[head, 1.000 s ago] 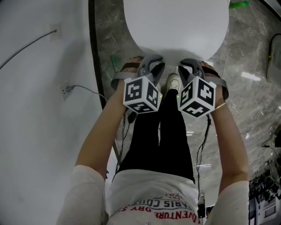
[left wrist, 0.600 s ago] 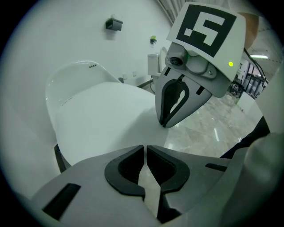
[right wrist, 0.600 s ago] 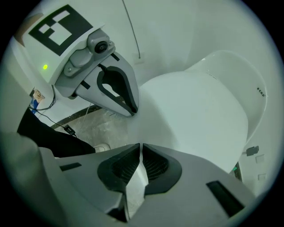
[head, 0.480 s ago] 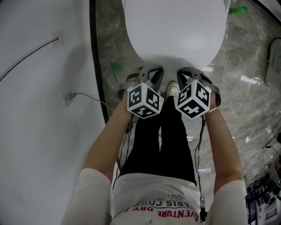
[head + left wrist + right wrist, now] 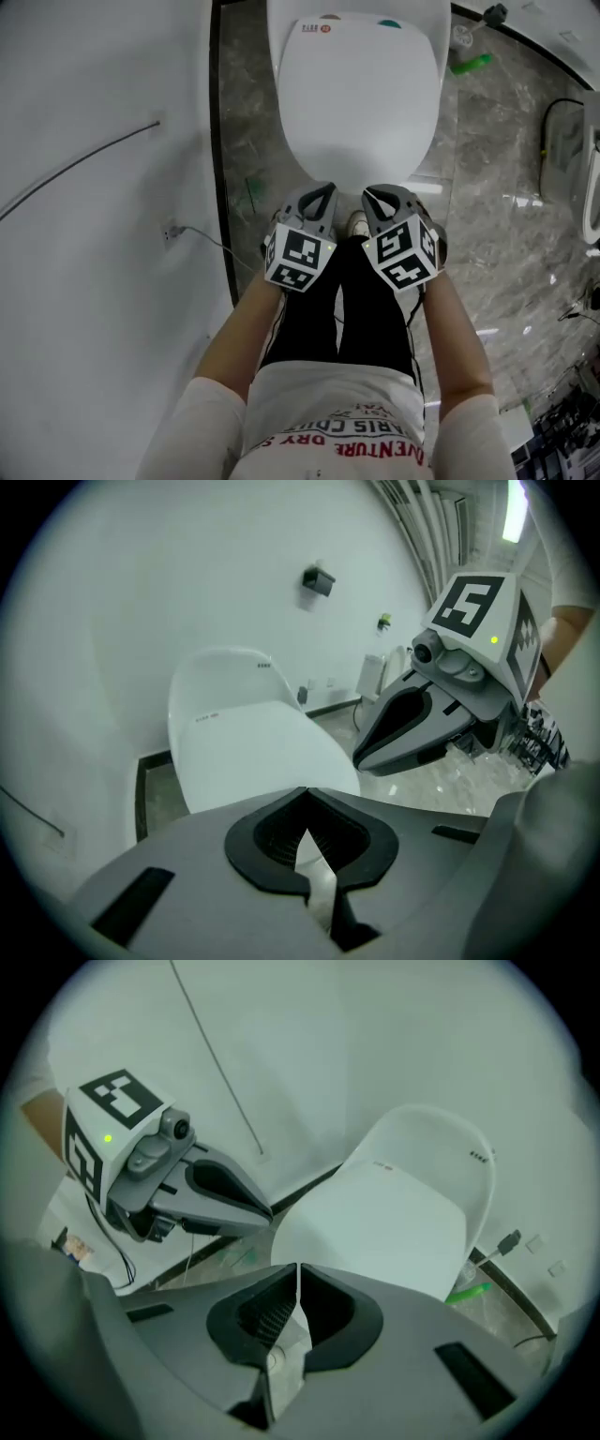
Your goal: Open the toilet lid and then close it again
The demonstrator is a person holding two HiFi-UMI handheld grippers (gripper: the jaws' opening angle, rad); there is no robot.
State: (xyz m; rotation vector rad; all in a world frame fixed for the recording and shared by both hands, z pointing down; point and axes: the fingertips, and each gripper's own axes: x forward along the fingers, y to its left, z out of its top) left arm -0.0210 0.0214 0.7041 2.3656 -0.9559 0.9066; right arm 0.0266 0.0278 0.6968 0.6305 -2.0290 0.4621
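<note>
Your left gripper (image 5: 322, 193) and right gripper (image 5: 377, 195) hover side by side, both jaws pinched together on nothing — the white toilet lid (image 5: 361, 94) lies flat at 12 o'clock, its front edge just past the tips.

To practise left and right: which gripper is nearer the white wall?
The left gripper: it is on the wall side of the person's legs, while the right gripper is on the open floor side.

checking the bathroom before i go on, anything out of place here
A green item lies on the floor right of the toilet, and a smaller green scrap lies on its left. The lid sits down and straight.
</note>
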